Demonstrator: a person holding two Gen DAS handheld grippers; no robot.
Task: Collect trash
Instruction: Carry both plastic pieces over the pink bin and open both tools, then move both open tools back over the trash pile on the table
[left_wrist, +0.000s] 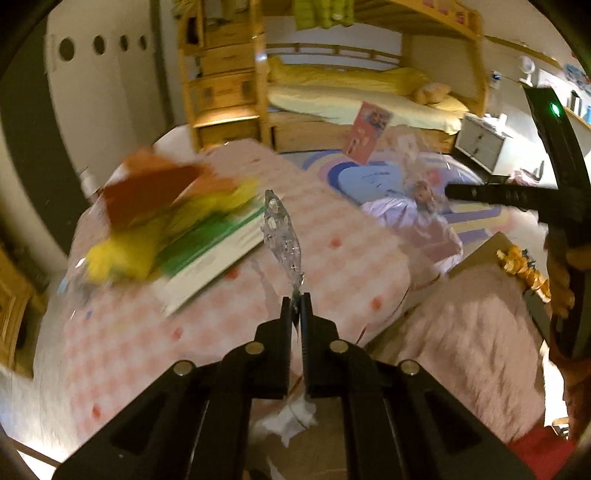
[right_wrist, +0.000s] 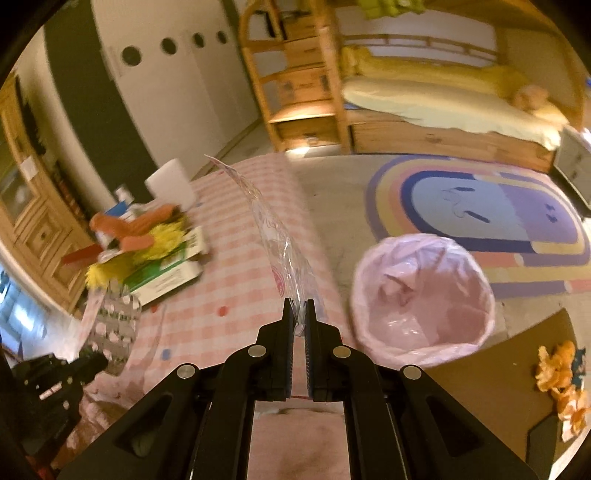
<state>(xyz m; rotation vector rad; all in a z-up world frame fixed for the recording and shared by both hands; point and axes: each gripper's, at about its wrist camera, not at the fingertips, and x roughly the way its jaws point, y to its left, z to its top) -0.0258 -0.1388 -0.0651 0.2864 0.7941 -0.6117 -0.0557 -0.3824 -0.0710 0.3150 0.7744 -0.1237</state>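
Left hand-held gripper (left_wrist: 295, 301) clenched on a blister pack (left_wrist: 281, 236); right hand-held gripper (right_wrist: 300, 308) clenched on a clear wrapper (right_wrist: 273, 240), both above the checked counter (right_wrist: 236, 295). Beyond, a green-edged box (right_wrist: 166, 277) under a yellow toy (right_wrist: 147, 251) left, pink-lined bin (right_wrist: 421, 291) right past the counter's edge, open rug (right_wrist: 498, 206) farther.

Warm dim indoor light, strong fisheye bending, motion blur throughout.
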